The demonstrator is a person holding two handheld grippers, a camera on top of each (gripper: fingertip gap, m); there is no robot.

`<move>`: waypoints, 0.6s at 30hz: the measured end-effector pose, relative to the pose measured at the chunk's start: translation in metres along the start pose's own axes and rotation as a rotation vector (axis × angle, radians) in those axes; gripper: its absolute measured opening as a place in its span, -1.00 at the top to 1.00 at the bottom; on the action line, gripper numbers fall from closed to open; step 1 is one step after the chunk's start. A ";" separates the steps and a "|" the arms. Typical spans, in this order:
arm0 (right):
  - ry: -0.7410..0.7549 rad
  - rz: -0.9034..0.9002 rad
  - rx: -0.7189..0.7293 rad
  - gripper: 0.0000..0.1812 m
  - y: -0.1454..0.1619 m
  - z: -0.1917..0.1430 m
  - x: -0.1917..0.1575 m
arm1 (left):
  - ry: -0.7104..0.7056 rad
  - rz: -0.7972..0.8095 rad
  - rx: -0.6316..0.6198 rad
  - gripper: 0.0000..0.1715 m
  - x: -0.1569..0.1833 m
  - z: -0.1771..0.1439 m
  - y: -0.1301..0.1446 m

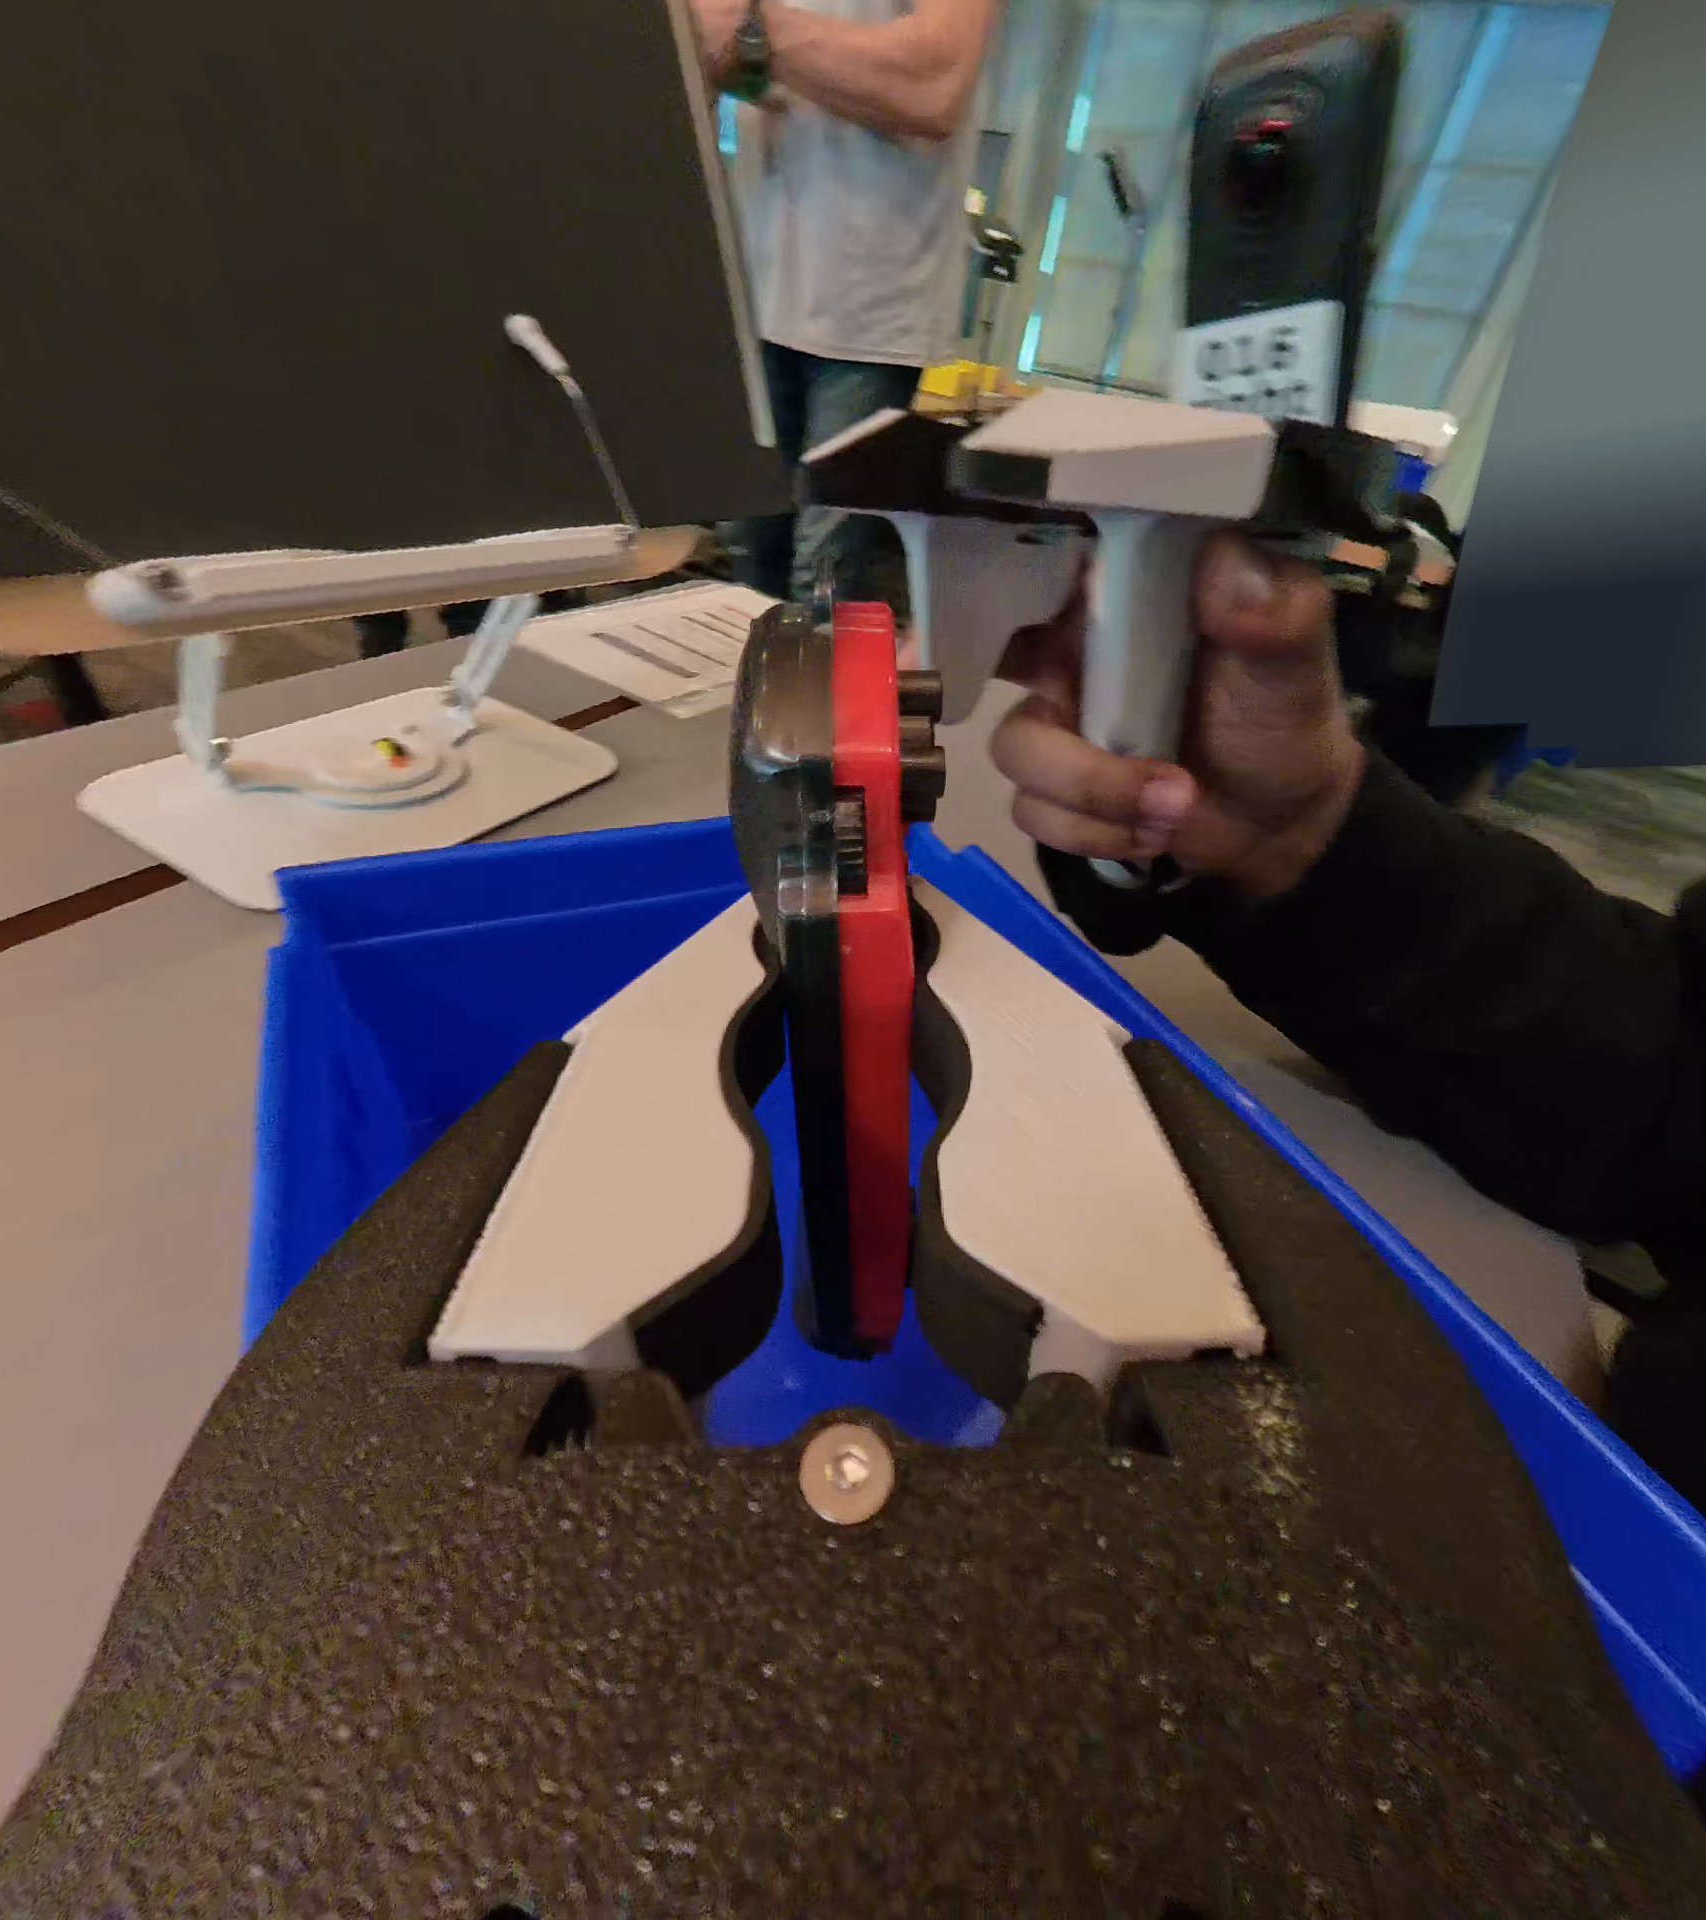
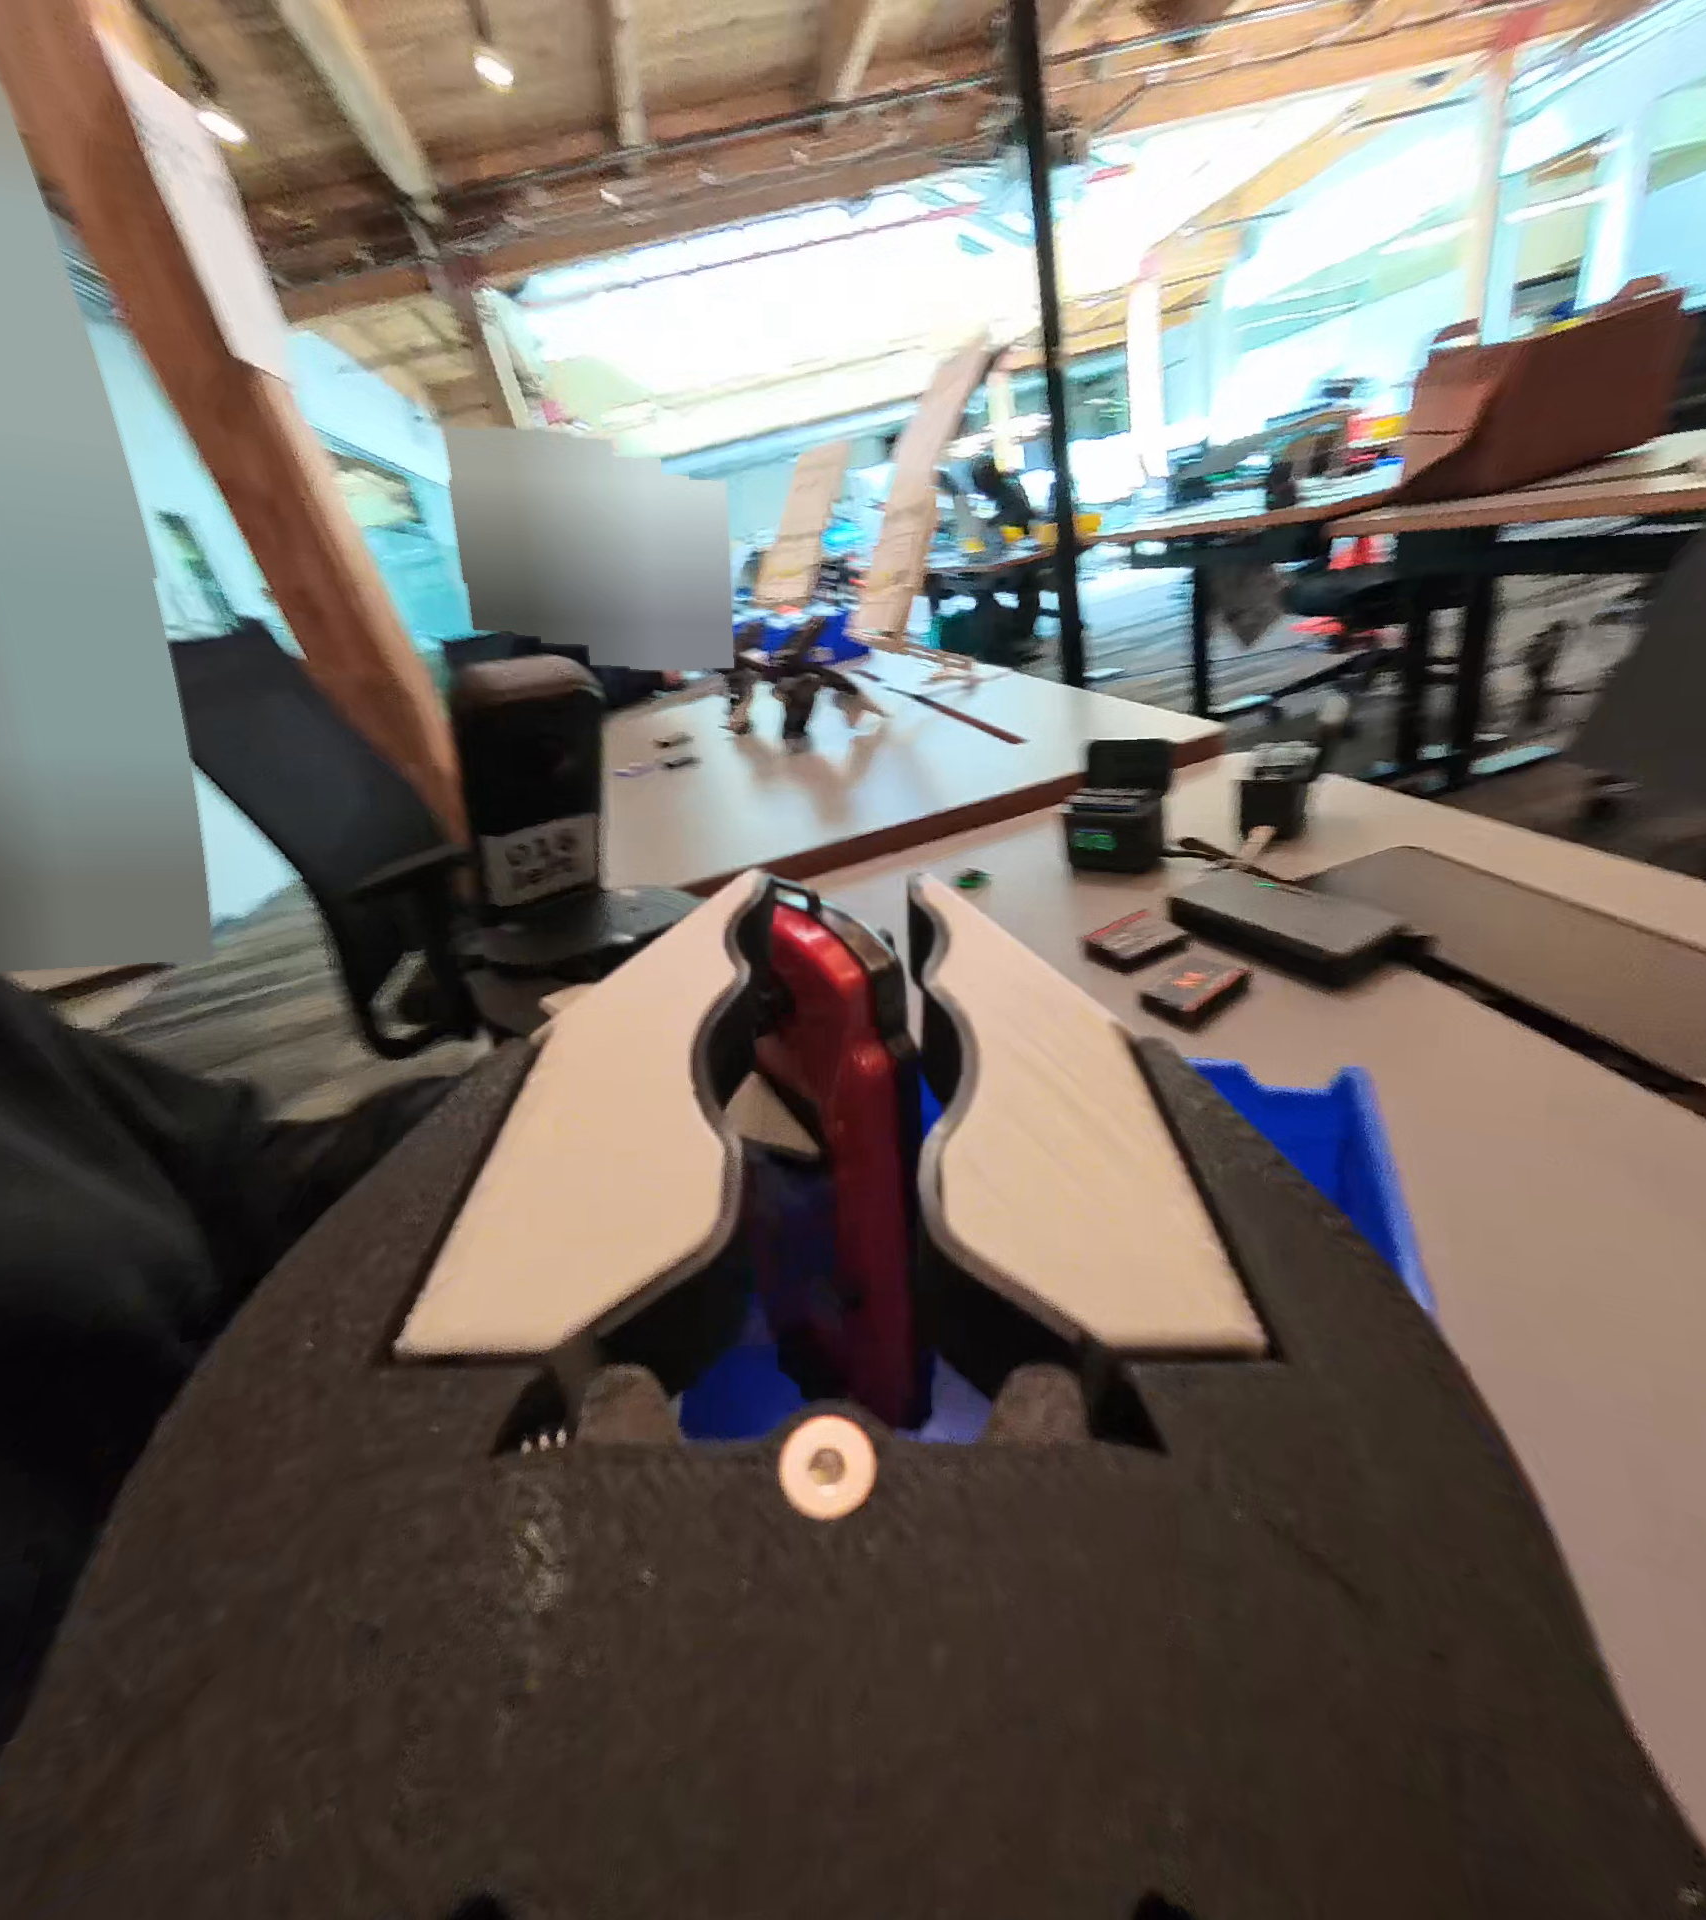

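Observation:
My left gripper is shut on a flat red and black controller, holding it upright on edge above a blue bin. The right gripper shows at the upper right in a hand, level, just above and behind the controller's top. In the right wrist view my right gripper has its fingers a narrow gap apart. The controller and the blue bin show through that gap, below the fingers. The left gripper's black camera stands to the left.
A folded white desk lamp and papers lie beyond the bin, before a dark panel. A person stands behind. In the right wrist view, memory cards, black cases and a flat black box lie on the table; an office chair is at left. My hands' fingertips stand some 7 cm from each other.

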State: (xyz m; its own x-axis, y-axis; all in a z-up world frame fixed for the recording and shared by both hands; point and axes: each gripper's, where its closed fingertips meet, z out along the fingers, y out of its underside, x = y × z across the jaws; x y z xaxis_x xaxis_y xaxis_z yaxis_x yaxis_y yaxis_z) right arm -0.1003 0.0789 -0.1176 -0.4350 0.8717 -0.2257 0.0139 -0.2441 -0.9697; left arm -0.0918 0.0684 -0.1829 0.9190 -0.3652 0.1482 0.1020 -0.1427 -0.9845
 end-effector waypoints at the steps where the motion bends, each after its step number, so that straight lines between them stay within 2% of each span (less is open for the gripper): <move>1: 0.055 -0.036 -0.015 0.69 0.002 0.002 0.004 | -0.042 -0.005 0.009 0.80 -0.007 -0.002 -0.001; 5: 0.310 -0.208 -0.040 0.68 0.009 0.008 0.014 | -0.247 0.047 0.031 0.80 -0.036 -0.010 -0.005; 8: 0.446 -0.363 -0.075 0.68 0.013 0.013 0.011 | -0.341 0.099 0.036 0.80 -0.045 -0.014 -0.007; 14: 0.499 -0.540 -0.175 0.68 0.029 0.030 -0.007 | -0.356 0.095 0.046 0.80 -0.040 -0.008 -0.009; 18: 0.519 -0.567 -0.178 0.68 0.029 0.030 -0.007 | -0.359 0.121 0.052 0.81 -0.033 -0.004 -0.012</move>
State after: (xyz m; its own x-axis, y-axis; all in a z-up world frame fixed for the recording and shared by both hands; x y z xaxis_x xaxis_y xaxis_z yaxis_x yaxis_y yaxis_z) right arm -0.1239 0.0533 -0.1413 0.0560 0.9405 0.3351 0.0786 0.3304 -0.9406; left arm -0.1253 0.0786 -0.1755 0.9995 -0.0301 -0.0027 -0.0048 -0.0680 -0.9977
